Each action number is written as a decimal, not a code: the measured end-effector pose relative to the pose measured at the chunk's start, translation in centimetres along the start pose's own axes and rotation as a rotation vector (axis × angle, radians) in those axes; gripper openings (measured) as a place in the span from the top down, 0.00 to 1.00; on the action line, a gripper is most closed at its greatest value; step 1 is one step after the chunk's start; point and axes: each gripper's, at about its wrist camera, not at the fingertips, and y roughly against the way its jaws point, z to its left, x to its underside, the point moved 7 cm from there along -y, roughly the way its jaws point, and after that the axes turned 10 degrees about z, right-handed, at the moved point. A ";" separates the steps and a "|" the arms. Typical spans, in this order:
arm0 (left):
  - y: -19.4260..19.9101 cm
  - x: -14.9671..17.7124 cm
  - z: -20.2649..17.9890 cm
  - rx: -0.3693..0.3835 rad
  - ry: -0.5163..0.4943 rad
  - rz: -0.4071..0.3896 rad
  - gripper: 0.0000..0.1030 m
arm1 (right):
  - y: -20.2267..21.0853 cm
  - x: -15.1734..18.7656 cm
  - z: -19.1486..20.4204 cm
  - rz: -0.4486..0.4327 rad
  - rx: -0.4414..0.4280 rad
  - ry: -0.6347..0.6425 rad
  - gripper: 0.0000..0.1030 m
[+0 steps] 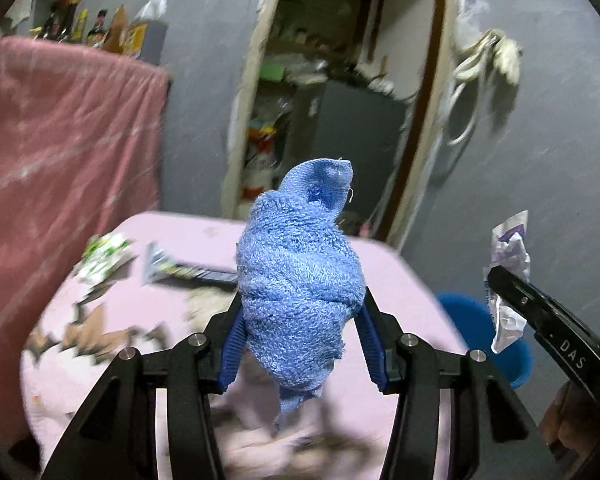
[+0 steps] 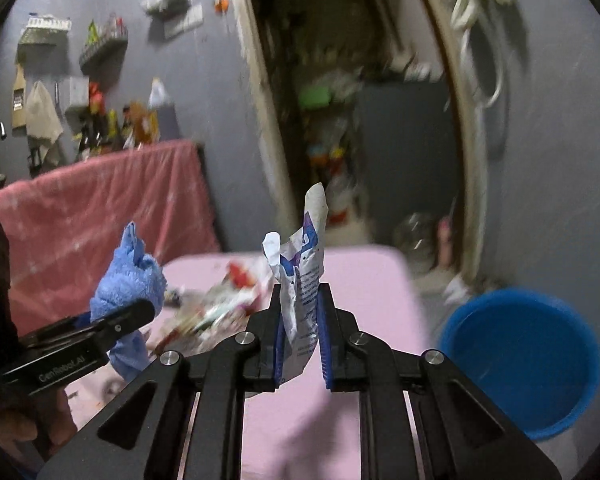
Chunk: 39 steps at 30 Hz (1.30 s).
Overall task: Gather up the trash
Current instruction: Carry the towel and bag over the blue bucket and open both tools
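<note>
My left gripper (image 1: 300, 300) is shut on a bunched blue towel (image 1: 296, 280), held up above the pink table (image 1: 172, 232). The towel also shows in the right wrist view (image 2: 130, 276). My right gripper (image 2: 300, 292) is shut on a crumpled white and purple wrapper (image 2: 304, 276), held above the table's right part; the wrapper also shows in the left wrist view (image 1: 508, 272). A blue bucket (image 2: 524, 360) stands on the floor right of the table. More wrappers (image 1: 104, 256) and scraps (image 2: 220, 304) lie on the table.
A pink-draped counter (image 1: 60, 140) with bottles stands left of the table. An open doorway (image 1: 340, 100) lies behind, with a grey wall (image 1: 560, 160) to the right. Brown torn pieces (image 1: 92, 336) lie on the table's left side.
</note>
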 end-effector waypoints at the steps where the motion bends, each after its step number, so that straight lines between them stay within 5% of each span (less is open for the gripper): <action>1: 0.0 -0.3 -1.0 0.018 -0.006 -0.019 0.56 | 1.0 -0.5 -0.7 -0.040 0.025 0.006 0.88; 7: -0.8 -2.1 -8.7 0.135 -0.059 -0.112 0.56 | 5.8 -3.0 -5.1 -0.213 0.181 0.047 0.88; 14: -4.7 -3.8 -16.2 0.258 -0.094 -0.122 0.56 | 7.7 -3.7 -12.3 -0.261 0.300 0.048 0.88; 24: -11.0 -3.1 -23.0 0.346 -0.108 0.001 0.56 | 7.5 -1.2 -20.9 -0.193 0.370 -0.029 0.88; 39: -16.3 0.3 -23.7 0.322 -0.126 0.156 0.56 | 4.8 1.2 -23.2 -0.066 0.349 -0.100 0.87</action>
